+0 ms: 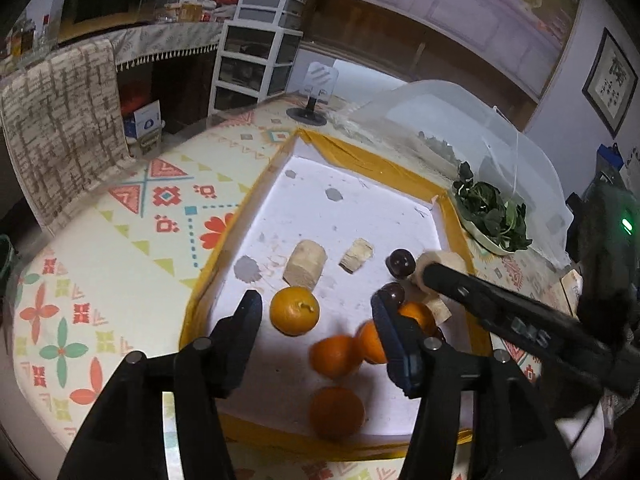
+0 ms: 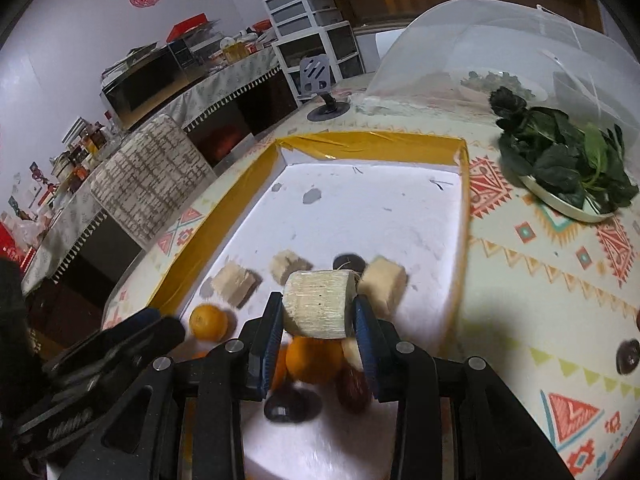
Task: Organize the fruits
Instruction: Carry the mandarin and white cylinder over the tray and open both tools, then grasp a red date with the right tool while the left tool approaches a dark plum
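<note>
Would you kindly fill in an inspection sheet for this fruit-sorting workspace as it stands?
Surface: white foam tray with yellow taped rim on a patterned tablecloth.
Job's things: round orange tangerines, pale cut cylindrical stem pieces and dark glossy round fruits in the tray.
Clutter: plate of dark green leaves, clear mesh food cover, grey phone stand.
Grippers: left gripper open, empty; right gripper shut on a pale cut stem piece.
Cables: nothing seen.
Surroundings: white plastic drawer tower, cluttered side counter.
</note>
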